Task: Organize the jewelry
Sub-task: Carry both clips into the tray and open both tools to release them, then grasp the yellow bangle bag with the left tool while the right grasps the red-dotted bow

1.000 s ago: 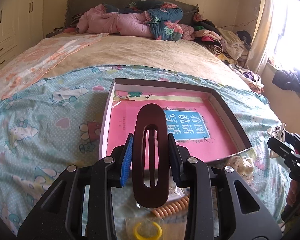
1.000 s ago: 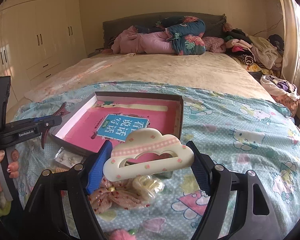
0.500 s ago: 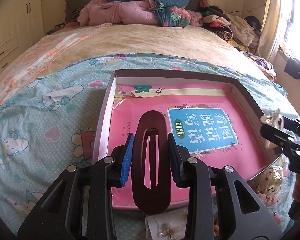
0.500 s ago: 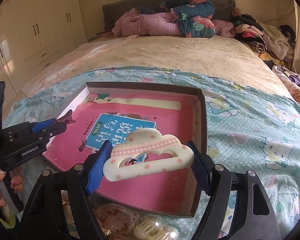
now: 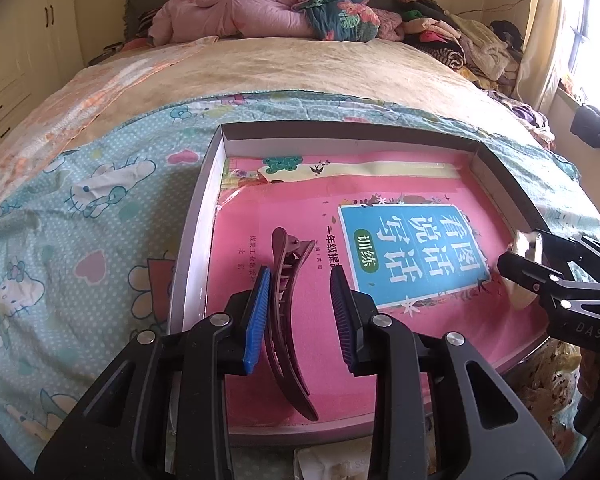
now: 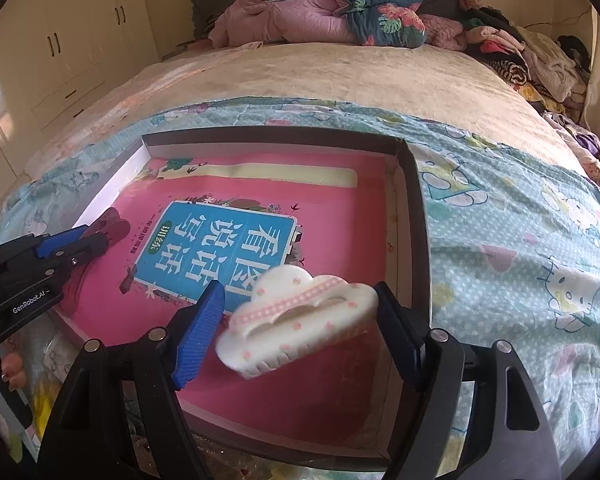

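Note:
A shallow box (image 5: 196, 216) with a pink book in its bottom lies on the Hello Kitty sheet; it also shows in the right wrist view (image 6: 414, 200). My left gripper (image 5: 300, 308) is open over the box's near left part. A dark brown hair clip (image 5: 286, 320) sits on its side between the jaws, leaning by the left pad. My right gripper (image 6: 300, 328) is open over the box's near right part. A white cloud-shaped clip with pink dots (image 6: 296, 320) is tilted and blurred between its pads, loose from them.
Bags with small hair accessories (image 5: 548, 384) lie at the box's near edge. Bedding (image 5: 276, 12) and clothes (image 5: 472, 48) are piled at the head and right side of the bed. Wardrobes (image 6: 80, 36) stand at the left.
Both grippers moved forward over the box and opened. The brown clip turned onto its side and dropped from the left grip. The white clip tilted loose from the right pads.

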A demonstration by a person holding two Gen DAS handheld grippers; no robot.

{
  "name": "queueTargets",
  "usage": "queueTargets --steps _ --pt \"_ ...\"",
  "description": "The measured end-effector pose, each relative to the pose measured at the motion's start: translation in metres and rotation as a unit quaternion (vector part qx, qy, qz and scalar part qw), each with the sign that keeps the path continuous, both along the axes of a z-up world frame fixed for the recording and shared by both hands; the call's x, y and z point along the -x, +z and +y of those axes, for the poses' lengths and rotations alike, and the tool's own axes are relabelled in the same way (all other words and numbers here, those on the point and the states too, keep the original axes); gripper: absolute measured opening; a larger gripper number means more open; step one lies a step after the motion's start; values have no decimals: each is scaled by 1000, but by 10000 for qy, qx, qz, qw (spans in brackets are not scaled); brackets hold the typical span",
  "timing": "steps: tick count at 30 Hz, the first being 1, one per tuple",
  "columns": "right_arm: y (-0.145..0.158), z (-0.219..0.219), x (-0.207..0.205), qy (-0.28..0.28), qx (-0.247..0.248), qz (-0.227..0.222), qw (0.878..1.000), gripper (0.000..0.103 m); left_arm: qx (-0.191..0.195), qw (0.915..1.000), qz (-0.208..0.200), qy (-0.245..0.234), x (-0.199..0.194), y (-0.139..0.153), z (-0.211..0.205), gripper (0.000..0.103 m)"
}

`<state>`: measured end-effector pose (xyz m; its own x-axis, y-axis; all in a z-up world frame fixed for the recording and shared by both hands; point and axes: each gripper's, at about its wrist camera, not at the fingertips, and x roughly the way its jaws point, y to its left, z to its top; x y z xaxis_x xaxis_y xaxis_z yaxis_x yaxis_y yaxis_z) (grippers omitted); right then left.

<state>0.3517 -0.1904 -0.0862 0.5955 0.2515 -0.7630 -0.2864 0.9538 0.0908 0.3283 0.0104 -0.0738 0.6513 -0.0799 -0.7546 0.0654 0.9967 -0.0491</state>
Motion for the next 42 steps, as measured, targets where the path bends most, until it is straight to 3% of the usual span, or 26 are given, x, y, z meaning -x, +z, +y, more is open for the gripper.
queueTargets --steps 3,22,30,42 --pt "3 -4 6 -24 -63 -77 9999 77 -28 10000 -56 -20 4 2 -1 24" --pt "58 -33 104 -202 -323 -1096 9932 93 107 9969 -779 -54 74 44 0 66" --pt "73 -35 140 -159 -379 -1328 9903 94 172 9954 -943 -56 104 52 0 73" --pt "65 -32 186 -128 -263 -1331 9907 94 179 9950 -979 -85 150 47 3 82"
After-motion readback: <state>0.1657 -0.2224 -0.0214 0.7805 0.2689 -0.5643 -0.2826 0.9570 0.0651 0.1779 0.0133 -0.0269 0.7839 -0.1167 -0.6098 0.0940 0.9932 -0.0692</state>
